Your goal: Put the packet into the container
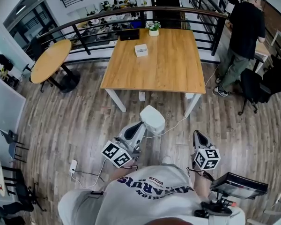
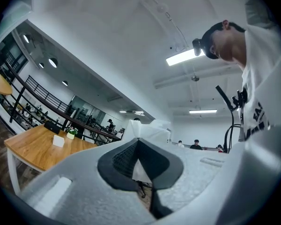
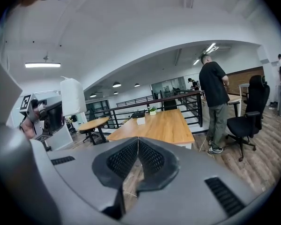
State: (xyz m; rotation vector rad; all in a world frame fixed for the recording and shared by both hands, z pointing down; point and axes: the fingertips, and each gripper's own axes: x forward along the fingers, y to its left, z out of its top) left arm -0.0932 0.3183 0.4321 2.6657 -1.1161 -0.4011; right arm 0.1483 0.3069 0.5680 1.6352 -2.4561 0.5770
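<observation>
My left gripper (image 1: pixel 141 126) is shut on a white packet (image 1: pixel 152 119), held over the wooden floor in front of the square table (image 1: pixel 168 74). In the left gripper view the packet (image 2: pixel 149 129) sticks up past the closed jaw tips (image 2: pixel 138 140). A small white container (image 1: pixel 141 50) stands on the far part of the table and also shows in the left gripper view (image 2: pixel 59 140) and the right gripper view (image 3: pixel 140 120). My right gripper (image 1: pixel 197 136) is shut with nothing in it (image 3: pixel 138 138). From the right gripper view the packet (image 3: pixel 73 96) appears at the left.
A potted plant (image 1: pixel 153 29) and a black box (image 1: pixel 129 34) sit at the table's far edge. A round table (image 1: pixel 50 60) stands left. A person in black (image 1: pixel 243 32) and an office chair (image 1: pixel 254 86) are at the right. A cable and power strip (image 1: pixel 74 165) lie on the floor.
</observation>
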